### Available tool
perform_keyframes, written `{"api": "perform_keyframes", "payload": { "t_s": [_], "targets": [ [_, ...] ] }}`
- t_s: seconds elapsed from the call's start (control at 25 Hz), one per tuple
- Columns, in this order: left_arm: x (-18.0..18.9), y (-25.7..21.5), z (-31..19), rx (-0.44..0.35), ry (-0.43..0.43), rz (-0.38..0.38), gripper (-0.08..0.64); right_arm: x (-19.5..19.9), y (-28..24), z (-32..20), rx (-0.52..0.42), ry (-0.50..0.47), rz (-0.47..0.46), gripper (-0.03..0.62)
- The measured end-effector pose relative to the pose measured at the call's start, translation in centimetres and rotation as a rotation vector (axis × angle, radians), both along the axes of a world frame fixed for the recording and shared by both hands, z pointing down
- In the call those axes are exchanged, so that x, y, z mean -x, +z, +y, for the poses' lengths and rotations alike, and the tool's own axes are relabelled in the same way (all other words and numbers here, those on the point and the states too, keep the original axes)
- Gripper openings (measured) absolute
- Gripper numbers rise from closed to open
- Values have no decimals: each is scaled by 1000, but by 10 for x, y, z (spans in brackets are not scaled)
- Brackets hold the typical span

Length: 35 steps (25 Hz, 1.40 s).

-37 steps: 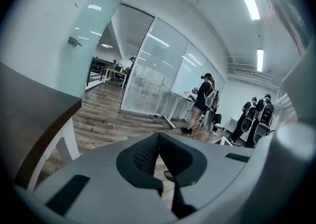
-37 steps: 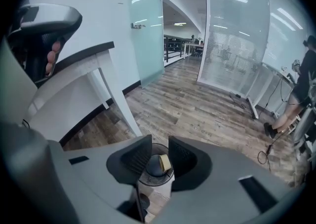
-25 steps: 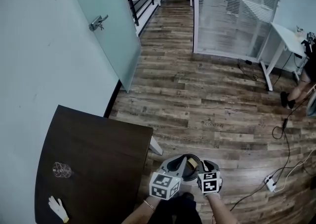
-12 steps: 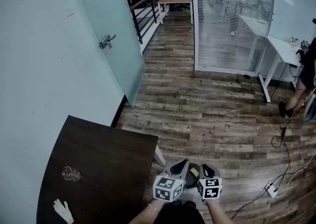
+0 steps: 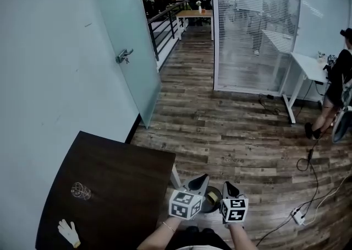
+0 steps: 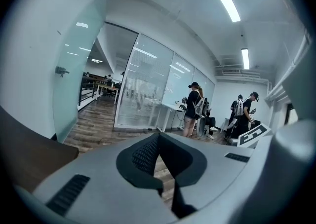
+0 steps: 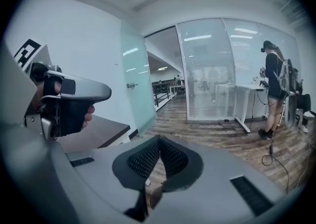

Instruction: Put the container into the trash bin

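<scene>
Left gripper (image 5: pixel 201 180) and right gripper (image 5: pixel 227 187), grey plastic, both pinched shut and empty, hang just above the round dark trash bin (image 5: pixel 209 209). A pale yellowish container (image 5: pixel 212 194) seems to lie inside it, so I judge nothing needs holding.

trash bin (image 5: pixel 211 202): mostly hidden, contents unclear | person (image 5: pixel 336 75): cut by right edge

No text, label, brand or number can be read anywhere.
</scene>
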State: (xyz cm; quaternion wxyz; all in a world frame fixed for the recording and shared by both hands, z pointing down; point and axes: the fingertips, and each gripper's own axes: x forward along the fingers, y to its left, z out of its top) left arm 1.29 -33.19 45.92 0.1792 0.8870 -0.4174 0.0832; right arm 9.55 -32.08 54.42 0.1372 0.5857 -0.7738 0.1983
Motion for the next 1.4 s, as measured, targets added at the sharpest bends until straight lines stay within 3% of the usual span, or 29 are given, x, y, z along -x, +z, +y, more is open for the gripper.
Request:
{"api": "perform_keyframes", "payload": {
  "t_s": [0.68, 1.4],
  "targets": [
    [-8, -54, 35, -103, 31, -19, 18, -26, -89, 39, -207, -46, 29, 6],
    [-23, -52, 53, -105, 54, -39, 18, -45, -111, 56, -225, -31, -14, 6]
  ]
}}
